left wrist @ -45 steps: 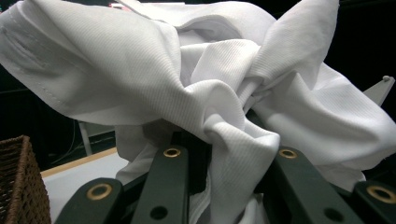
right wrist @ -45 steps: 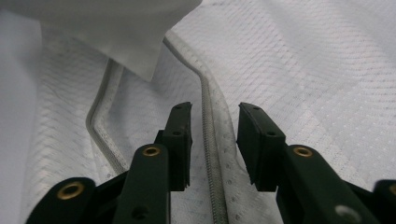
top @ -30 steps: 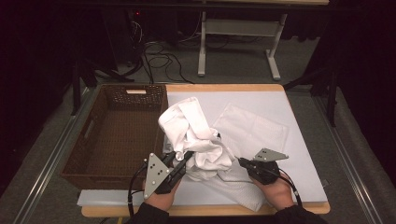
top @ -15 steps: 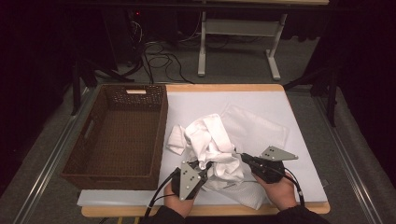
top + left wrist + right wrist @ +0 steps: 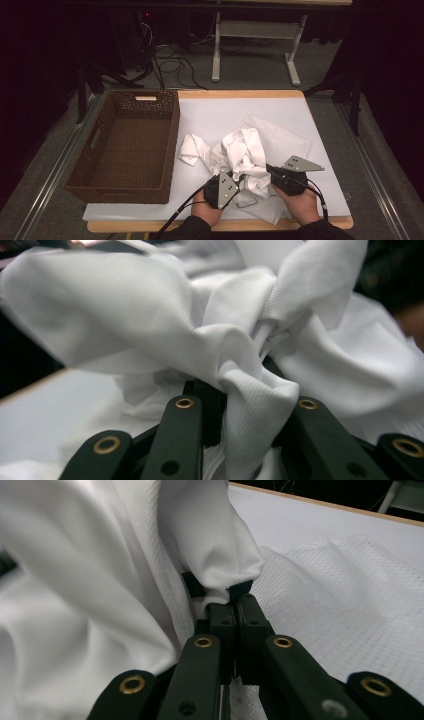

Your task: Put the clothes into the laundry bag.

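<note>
Gripping a crumpled white garment (image 5: 243, 159) at the near edge of the table (image 5: 210, 112).
Pinching a thick fold of cloth in the left gripper (image 5: 240, 405), jaws held partly apart by the bunched fabric; clamping a thin edge of it in the right gripper (image 5: 234, 607), jaws pressed together; lying bunched between both hands, right of the brown wicker basket (image 5: 125, 145), atop a flat white cloth (image 5: 280, 137).

Table (image 5: 240, 94): white sheet (image 5: 225, 115), basket (image 5: 125, 145), cloth (image 5: 240, 155).
</note>
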### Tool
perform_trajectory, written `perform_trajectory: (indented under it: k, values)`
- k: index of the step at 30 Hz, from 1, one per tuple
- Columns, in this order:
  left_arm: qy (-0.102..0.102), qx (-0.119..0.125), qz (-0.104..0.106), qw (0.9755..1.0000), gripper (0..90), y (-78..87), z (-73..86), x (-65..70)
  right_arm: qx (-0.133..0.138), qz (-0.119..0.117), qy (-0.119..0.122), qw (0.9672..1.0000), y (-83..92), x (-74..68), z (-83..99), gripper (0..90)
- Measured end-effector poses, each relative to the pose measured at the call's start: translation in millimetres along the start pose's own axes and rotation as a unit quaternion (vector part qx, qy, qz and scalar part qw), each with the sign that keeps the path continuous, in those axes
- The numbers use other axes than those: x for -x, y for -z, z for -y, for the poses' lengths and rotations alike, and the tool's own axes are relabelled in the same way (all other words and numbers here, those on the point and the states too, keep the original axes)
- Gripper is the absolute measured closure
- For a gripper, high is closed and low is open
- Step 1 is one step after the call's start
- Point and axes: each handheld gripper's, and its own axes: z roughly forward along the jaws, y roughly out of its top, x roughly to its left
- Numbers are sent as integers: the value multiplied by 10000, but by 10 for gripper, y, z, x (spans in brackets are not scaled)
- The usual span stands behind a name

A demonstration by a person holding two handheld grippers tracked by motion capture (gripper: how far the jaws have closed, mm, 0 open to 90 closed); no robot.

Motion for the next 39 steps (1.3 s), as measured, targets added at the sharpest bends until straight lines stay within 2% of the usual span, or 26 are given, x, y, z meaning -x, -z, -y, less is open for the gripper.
perform_trajectory:
  k: [1,3,4,7,10,13,15,16,17,18,19,20,21,22,23,24,25,27,30,31,33,35,36,37,38,39]
  values:
    - [0,0,0,10000,759,0,0,0,0,0,0,10000,0,0,0,897]
    - [-24,-155,173,9997,758,-49,30,42,57,-3,-10,10000,16,10,-8,898]
    - [-106,-249,235,9994,758,-74,44,65,57,-3,-10,10000,16,10,-8,898]
    - [-274,-636,437,9966,759,-179,82,106,93,-31,-30,9999,39,15,-26,898]
    - [-111,-983,640,9930,754,-287,119,90,161,-56,-58,9998,72,4,-49,898]
    - [139,-1032,761,9916,708,-320,119,67,223,-38,50,9997,98,-13,-60,898]
    - [185,-1038,786,9913,581,-299,108,60,222,-41,22,9997,101,-5,-47,898]
    - [250,-1004,817,9913,581,-274,97,57,222,-41,22,9997,101,-5,-47,898]
    - [404,-936,789,9917,434,-202,73,48,231,-26,1,9997,106,5,-40,898]
    - [404,-936,789,9917,362,-202,73,48,241,-28,22,9997,106,13,-38,897]
    - [500,-913,789,9914,297,-160,60,39,235,-26,4,9997,107,13,-35,898]
    - [585,-900,771,9912,297,-117,44,29,235,-26,4,9997,107,13,-35,898]
    - [670,-875,749,9911,202,-69,30,14,225,-24,-5,9997,109,12,-33,897]
    - [776,-816,755,9908,202,-17,17,-5,225,-24,-5,9997,109,12,-33,897]
    - [876,-738,758,9905,155,39,6,-24,231,-21,12,9997,110,12,-32,897]
    - [930,-678,758,9905,155,78,-2,-41,231,-21,12,9997,110,12,-32,897]
    - [1131,-515,787,9891,152,176,-30,-91,242,-15,41,9997,109,11,-35,897]
    - [1218,-431,783,9885,152,215,-49,-120,235,-15,34,9997,109,5,-36,897]
    - [1257,-139,630,9900,158,285,-151,-216,235,-8,53,9997,110,-3,-35,897]
    - [1304,-106,614,9895,159,240,-231,-273,233,2,68,9997,112,-7,-35,897]
    - [1296,-79,601,9897,157,200,-272,-290,240,10,91,9997,110,-10,-35,897]
    - [1247,-65,585,9905,157,99,-343,-299,234,8,74,9997,110,-14,-35,897]
    - [1258,-123,633,9900,156,-15,-383,-278,234,34,84,9997,106,-22,-34,897]
    - [1258,-123,633,9900,161,-15,-383,-278,234,38,111,9997,106,-23,-34,897]
    - [1173,-169,653,9908,202,-88,-398,-238,233,40,110,9997,108,-25,-32,897]
    - [1173,-169,653,9908,306,-88,-398,-238,237,44,155,9996,108,-20,-31,897]
